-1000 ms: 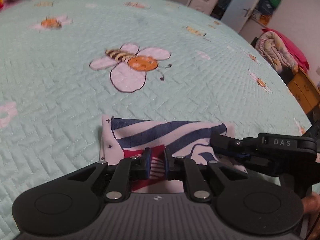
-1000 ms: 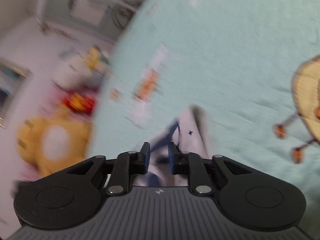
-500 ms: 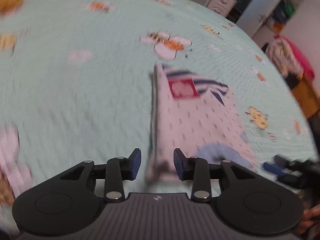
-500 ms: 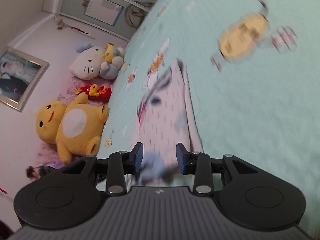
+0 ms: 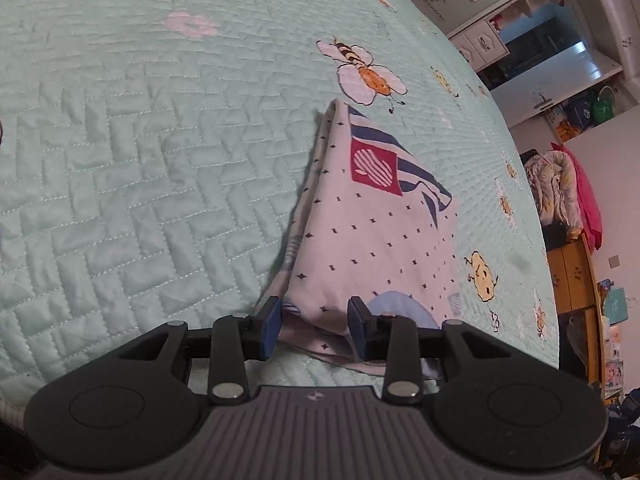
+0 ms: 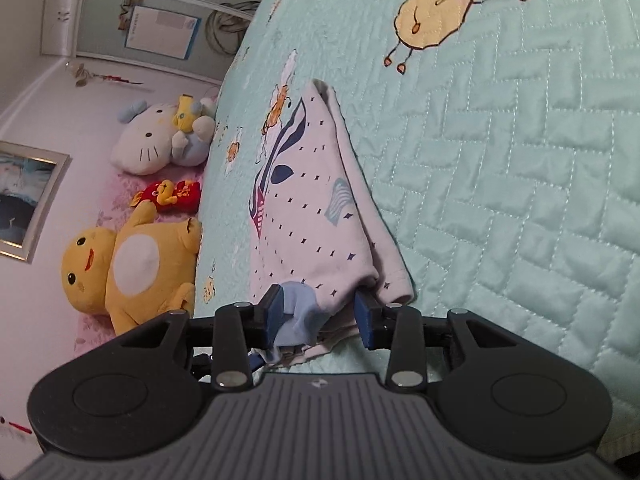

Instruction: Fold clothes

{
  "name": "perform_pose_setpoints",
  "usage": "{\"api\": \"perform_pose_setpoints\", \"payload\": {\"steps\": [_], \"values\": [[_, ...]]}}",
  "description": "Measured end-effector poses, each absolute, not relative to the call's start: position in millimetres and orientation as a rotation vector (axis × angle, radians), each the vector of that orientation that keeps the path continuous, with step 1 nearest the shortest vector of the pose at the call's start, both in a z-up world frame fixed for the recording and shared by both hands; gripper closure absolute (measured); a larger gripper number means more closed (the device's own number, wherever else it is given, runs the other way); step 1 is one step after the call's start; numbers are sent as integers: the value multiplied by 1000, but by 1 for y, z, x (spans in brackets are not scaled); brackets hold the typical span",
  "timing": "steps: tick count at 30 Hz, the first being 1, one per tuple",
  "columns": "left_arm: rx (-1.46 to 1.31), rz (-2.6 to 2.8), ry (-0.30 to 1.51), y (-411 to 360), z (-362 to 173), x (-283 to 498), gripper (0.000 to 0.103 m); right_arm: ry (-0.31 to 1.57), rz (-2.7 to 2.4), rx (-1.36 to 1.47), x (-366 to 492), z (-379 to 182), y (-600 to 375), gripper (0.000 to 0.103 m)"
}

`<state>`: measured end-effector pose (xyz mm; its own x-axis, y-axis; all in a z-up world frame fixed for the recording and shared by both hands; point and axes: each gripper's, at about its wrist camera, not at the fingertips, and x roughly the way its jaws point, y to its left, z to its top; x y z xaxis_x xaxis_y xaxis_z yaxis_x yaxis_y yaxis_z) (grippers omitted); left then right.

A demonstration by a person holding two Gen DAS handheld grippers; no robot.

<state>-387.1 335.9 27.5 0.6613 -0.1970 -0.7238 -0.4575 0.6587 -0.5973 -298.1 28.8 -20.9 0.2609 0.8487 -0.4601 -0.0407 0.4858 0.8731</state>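
On the bed, a folded white garment (image 5: 372, 240) with small dark dots, navy stripes and a red patch lies flat on the mint quilted bedspread (image 5: 140, 140), just below an embroidered bee (image 5: 362, 74). The left tongs (image 5: 314, 326) stand apart over the garment's near left corner, the cloth lying between the blue pads without being pinched. The right tongs (image 6: 322, 316) are likewise parted at the near right corner, where a pale blue collar piece (image 6: 298, 308) bunches against the left pad; it seems only to brush it, though the fold hides the contact. Beyond the bed's edge in the right wrist view sit a yellow plush chick (image 6: 128, 264) and a white cat plush (image 6: 152, 140).
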Motion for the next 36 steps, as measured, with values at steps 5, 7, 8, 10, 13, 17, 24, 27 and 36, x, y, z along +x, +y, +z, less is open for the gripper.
{"api": "perform_pose_setpoints", "payload": {"steps": [5,7,8,10,13,17,24,27,36], "values": [[-855,185,867,334,24,-382,85,1160,698,898,-296,-24,30,85],[-855,177,867,334,25,-382,98,1154,695,882,-297,-23,31,95],[-848,171,860,334,27,-384,98,1147,700,878,-299,-21,31,96],[-831,144,842,331,36,-391,99,1127,713,869,-301,-16,31,97],[-800,100,819,327,51,-402,99,1104,737,857,-304,-5,25,98],[-763,137,882,329,30,-398,99,1116,748,812,-304,-5,20,98],[-705,99,870,329,26,-394,94,1130,726,768,-305,-24,23,92],[-624,135,867,326,42,-398,92,1099,701,687,-303,-5,17,87],[-444,23,703,294,84,-347,92,960,794,722,-246,39,45,86]]}}
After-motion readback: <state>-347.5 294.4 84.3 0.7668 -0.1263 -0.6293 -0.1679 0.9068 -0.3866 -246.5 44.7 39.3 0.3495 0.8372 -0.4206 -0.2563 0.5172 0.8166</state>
